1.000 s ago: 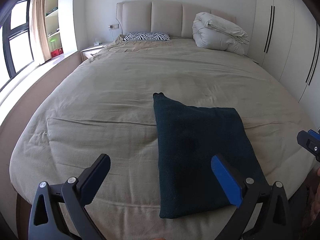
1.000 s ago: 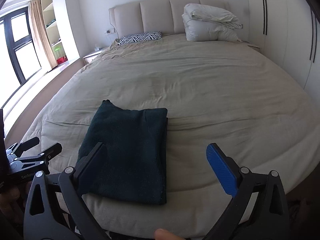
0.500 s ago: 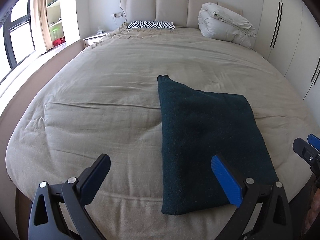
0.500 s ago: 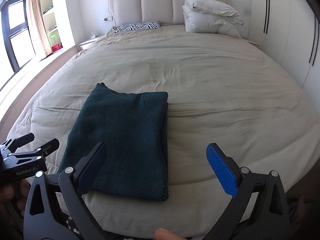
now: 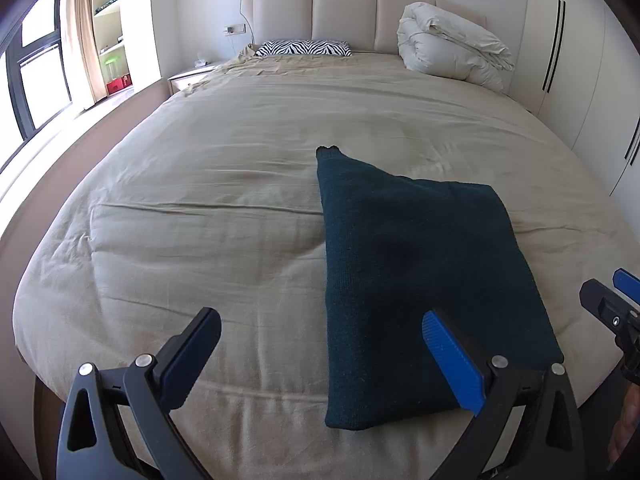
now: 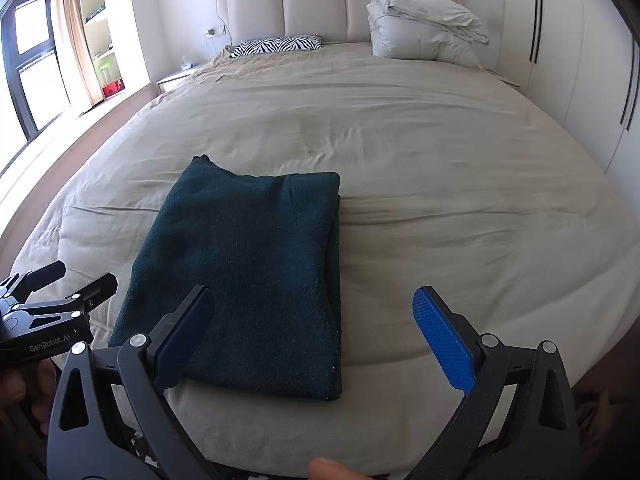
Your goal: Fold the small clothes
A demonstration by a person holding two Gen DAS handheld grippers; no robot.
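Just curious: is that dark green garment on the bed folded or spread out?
Folded. The dark green garment lies as a compact rectangle on the bed, with stacked layers showing along its right edge.

Folded garment (image 6: 256, 280) lies on bed (image 6: 440, 184) near foot edge, in front of you. Your left gripper (image 5: 320, 356) hovers above bed, left of garment's near end; its right finger overlaps garment's near right corner in view. Your right gripper (image 6: 312, 328) hangs over garment's near right part, left finger above cloth. Pillow (image 5: 304, 48) lies at head end, left; bundled duvet (image 5: 452, 52) at head end, right. Nightstand (image 5: 192, 74) stands left of bed, wardrobe (image 5: 580, 60) right.
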